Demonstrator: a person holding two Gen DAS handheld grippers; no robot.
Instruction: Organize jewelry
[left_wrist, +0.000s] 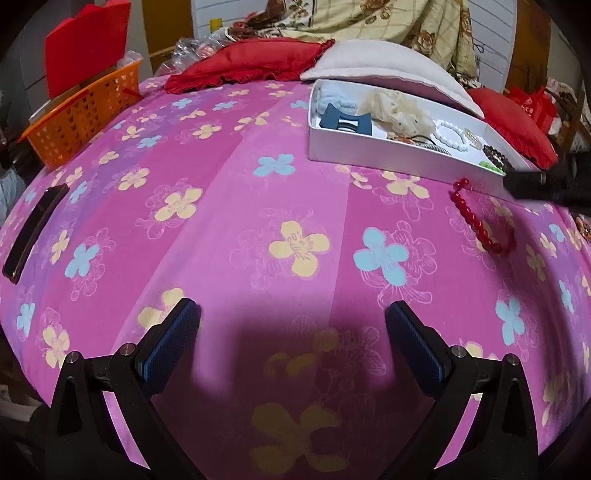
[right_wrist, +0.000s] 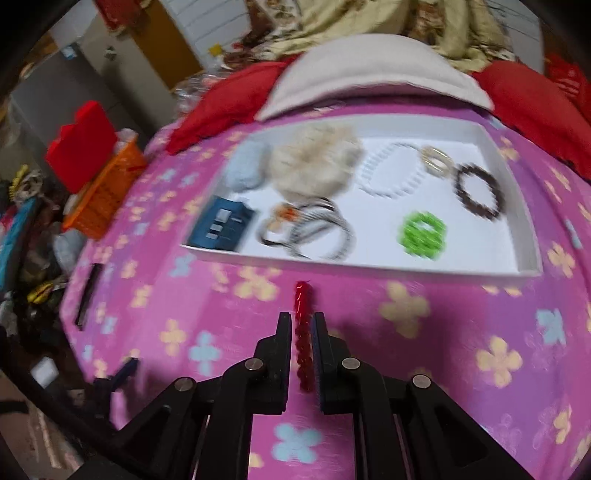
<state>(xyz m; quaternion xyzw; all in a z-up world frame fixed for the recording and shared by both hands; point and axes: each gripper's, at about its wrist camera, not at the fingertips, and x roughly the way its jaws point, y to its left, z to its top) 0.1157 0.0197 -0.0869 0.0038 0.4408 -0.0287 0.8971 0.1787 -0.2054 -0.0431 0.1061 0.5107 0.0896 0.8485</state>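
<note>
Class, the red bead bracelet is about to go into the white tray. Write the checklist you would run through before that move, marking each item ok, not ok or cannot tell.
1. Right gripper shut on the red bead bracelet: ok, the beads sit between its fingers.
2. Grip is firm enough not to slip: cannot tell, the view is blurred.
3. Free floor in the white tray: ok, bare white beside the green bracelet.
4. Path to the tray's near wall: ok, only pink floral bedsheet lies between.
5. Left gripper out of the way: ok, open, empty and short of the tray.
6. Bracelet hangs free of the sheet: cannot tell.
</note>
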